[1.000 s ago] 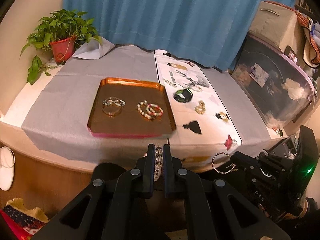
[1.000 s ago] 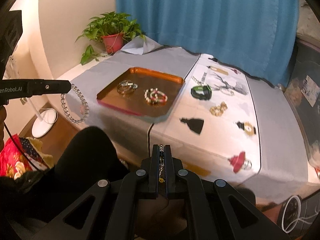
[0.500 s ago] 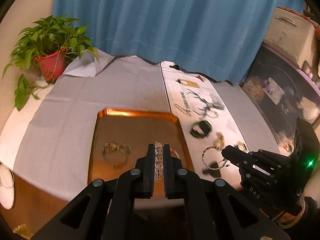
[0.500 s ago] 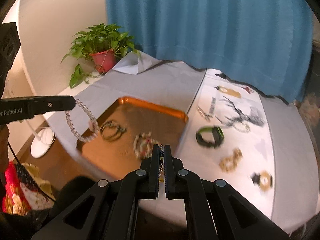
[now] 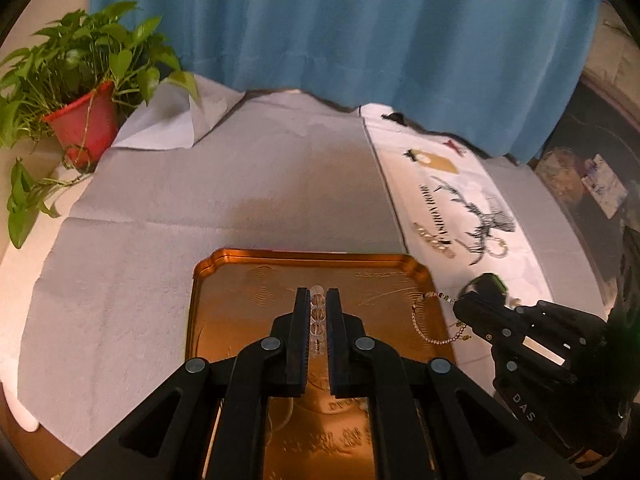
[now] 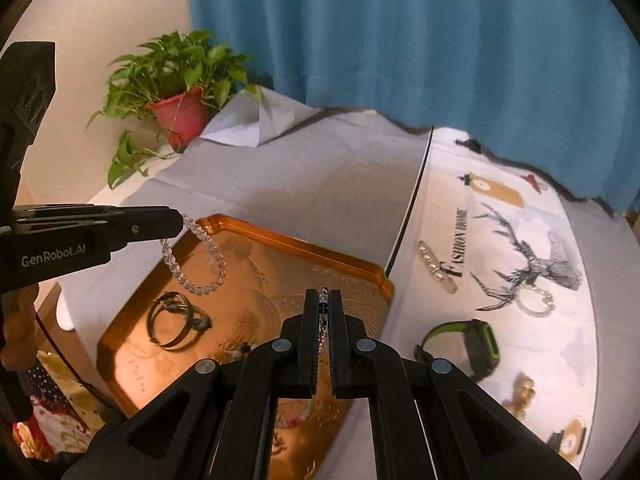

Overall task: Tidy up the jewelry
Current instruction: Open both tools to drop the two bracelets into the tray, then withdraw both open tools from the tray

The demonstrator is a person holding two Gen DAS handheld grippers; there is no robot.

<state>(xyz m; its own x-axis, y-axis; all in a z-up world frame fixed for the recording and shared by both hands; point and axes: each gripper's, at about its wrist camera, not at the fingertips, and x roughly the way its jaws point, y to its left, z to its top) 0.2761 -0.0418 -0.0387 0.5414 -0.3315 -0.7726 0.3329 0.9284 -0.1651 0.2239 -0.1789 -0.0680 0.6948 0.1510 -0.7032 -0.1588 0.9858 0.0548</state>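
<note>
An orange tray (image 5: 224, 276) (image 6: 280, 236) lies on the grey cloth. My left gripper (image 5: 318, 300) is shut on a clear bead bracelet (image 5: 317, 312), which hangs over the tray's left part in the right wrist view (image 6: 200, 260). My right gripper (image 6: 325, 300) is shut on a thin chain bracelet (image 6: 323, 312), which hangs over the tray's right edge in the left wrist view (image 5: 424, 320). A dark double bangle (image 6: 176, 320) and a bead bracelet (image 6: 240, 350) lie in the tray.
On the white printed runner (image 6: 520, 240) lie a green-black band (image 6: 472, 344), a pearl ring bracelet (image 6: 534, 300), a silver clip (image 6: 436, 266) and gold pieces (image 6: 520, 394). A potted plant (image 5: 84, 120) stands at the back left, a blue curtain (image 5: 340, 32) behind.
Both grippers have moved forward from in front of the table edge to above the tray, each still holding its bracelet.
</note>
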